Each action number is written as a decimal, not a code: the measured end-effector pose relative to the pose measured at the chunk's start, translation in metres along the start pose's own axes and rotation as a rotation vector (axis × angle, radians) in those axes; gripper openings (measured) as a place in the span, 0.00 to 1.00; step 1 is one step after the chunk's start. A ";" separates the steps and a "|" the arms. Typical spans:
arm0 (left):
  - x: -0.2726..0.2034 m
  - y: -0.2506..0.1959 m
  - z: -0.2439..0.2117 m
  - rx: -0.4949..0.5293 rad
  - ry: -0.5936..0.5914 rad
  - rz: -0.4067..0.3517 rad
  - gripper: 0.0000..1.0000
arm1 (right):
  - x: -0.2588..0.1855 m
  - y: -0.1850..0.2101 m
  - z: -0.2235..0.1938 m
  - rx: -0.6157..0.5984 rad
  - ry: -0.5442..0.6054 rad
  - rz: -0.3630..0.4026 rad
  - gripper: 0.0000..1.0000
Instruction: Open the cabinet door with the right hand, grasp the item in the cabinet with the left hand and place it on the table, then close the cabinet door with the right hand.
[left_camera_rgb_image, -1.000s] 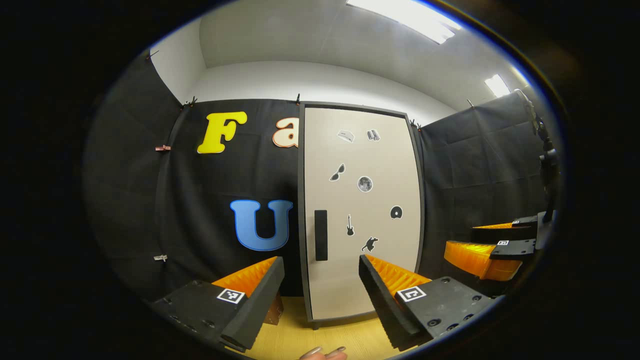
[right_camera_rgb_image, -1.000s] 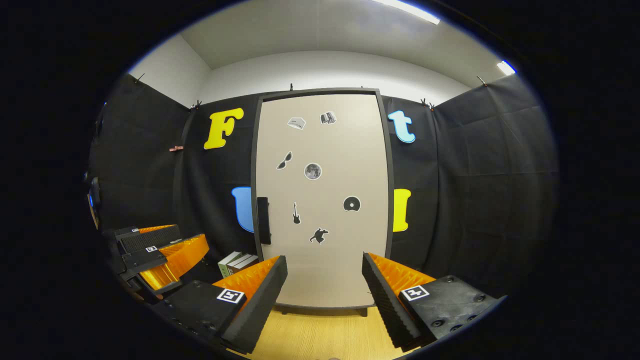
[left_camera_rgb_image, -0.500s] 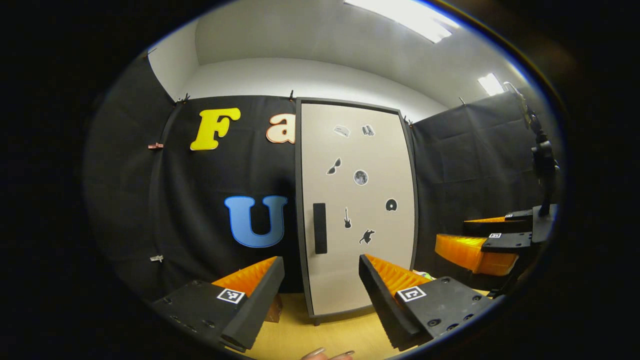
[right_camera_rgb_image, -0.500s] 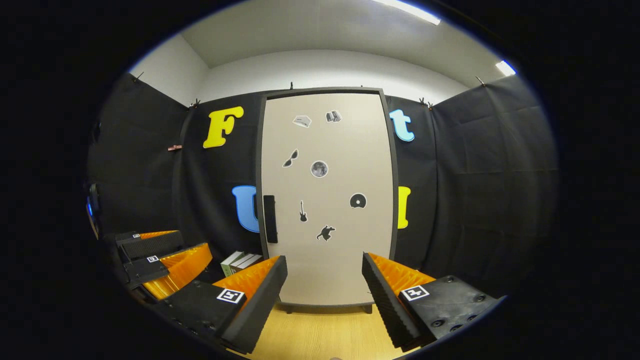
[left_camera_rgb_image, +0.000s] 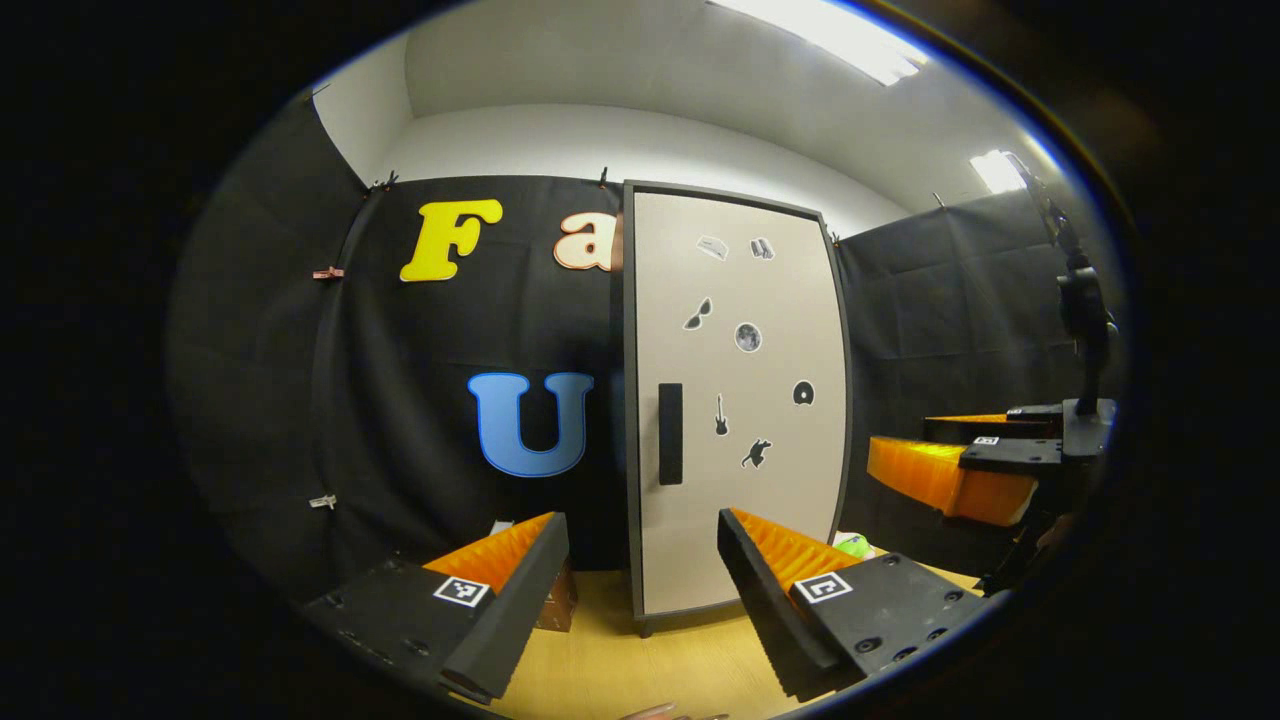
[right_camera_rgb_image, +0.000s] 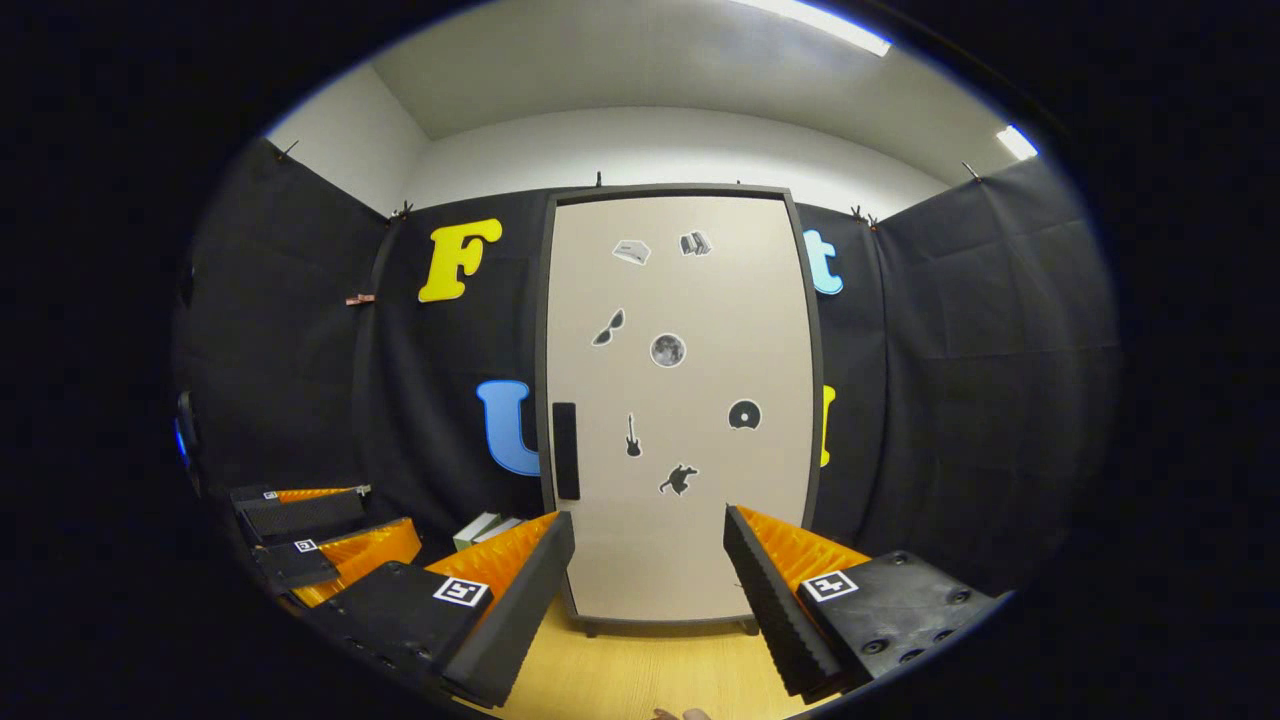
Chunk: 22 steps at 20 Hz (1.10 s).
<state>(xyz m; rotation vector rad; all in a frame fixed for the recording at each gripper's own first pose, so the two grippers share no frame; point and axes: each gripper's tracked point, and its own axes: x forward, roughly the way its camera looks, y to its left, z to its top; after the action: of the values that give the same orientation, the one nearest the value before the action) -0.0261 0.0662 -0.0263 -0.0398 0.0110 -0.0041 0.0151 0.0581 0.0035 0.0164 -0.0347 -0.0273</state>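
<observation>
The cabinet (left_camera_rgb_image: 740, 400) stands on the wooden table, its beige door shut, with small stickers and a black vertical handle (left_camera_rgb_image: 670, 433) near its left edge. Whatever is inside is hidden. My left gripper (left_camera_rgb_image: 640, 570) is open and empty, some way in front of the door's lower left part. In the right gripper view the same cabinet door (right_camera_rgb_image: 680, 400) and handle (right_camera_rgb_image: 565, 450) face me. My right gripper (right_camera_rgb_image: 648, 575) is open and empty, short of the door. The left gripper (right_camera_rgb_image: 320, 530) shows to its left, and the right gripper (left_camera_rgb_image: 960, 465) is at the right of the left gripper view.
Books (right_camera_rgb_image: 485, 528) lie left of the cabinet's foot, and a brown box (left_camera_rgb_image: 560, 600) sits there too. A small green thing (left_camera_rgb_image: 852, 545) lies right of the cabinet. The table (left_camera_rgb_image: 640, 660) is light wood. A dark stand (left_camera_rgb_image: 1080, 310) rises at the far right.
The cabinet has drifted to the right in both views and looks slightly smaller in the left gripper view. The door stays shut and both grippers stay open.
</observation>
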 end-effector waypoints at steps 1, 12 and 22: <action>0.001 0.005 0.000 -0.003 -0.003 0.022 0.95 | 0.006 0.001 0.000 0.010 0.001 0.007 0.97; 0.018 0.027 -0.008 -0.028 0.006 0.139 0.95 | 0.107 0.051 -0.020 0.017 -0.010 0.147 0.98; 0.014 0.045 0.008 0.047 -0.045 0.193 0.95 | 0.190 0.088 -0.046 -0.004 -0.026 0.113 0.94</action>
<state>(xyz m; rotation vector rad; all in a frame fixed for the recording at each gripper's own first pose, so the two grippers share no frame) -0.0121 0.1111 -0.0202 0.0084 -0.0303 0.1893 0.2093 0.1419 -0.0340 0.0097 -0.0617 0.0857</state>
